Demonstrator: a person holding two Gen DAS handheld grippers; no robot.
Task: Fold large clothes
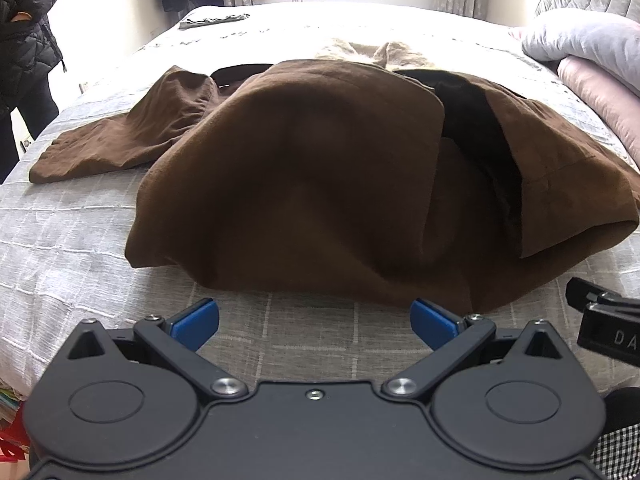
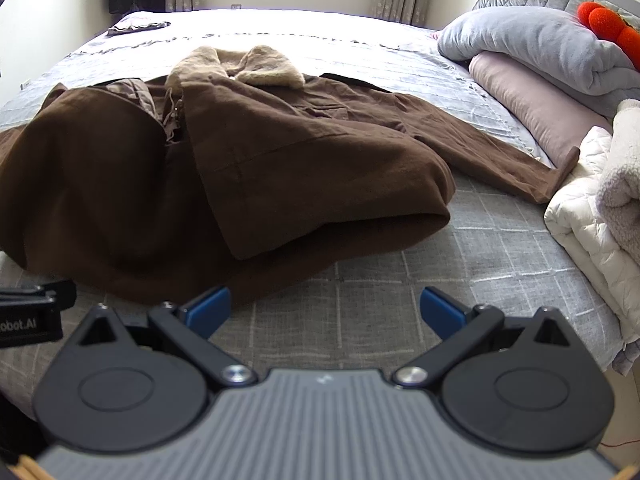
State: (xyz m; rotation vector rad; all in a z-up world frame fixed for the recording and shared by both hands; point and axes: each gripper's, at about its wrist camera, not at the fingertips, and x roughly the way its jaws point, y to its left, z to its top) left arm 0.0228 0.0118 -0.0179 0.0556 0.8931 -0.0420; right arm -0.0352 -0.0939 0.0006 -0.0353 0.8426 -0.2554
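Observation:
A large brown coat (image 1: pixel 304 168) with a cream fleece collar (image 2: pixel 236 66) lies spread on the grey checked bed, its lower part bunched up in a mound near the front. One sleeve (image 1: pixel 112 140) stretches left, the other sleeve (image 2: pixel 504 160) stretches right. My left gripper (image 1: pixel 314 322) is open and empty, just in front of the coat's near hem. My right gripper (image 2: pixel 324 310) is open and empty, over the bedspread by the coat's near right hem. Each gripper's edge shows in the other's view.
The bed (image 2: pixel 400 292) has a grey checked cover. Grey and pink pillows (image 2: pixel 532 56) and a white quilted jacket (image 2: pixel 588 208) lie at the right. A small folded dark cloth (image 1: pixel 212 20) lies at the far end. A person in a black puffer jacket (image 1: pixel 28 36) stands at left.

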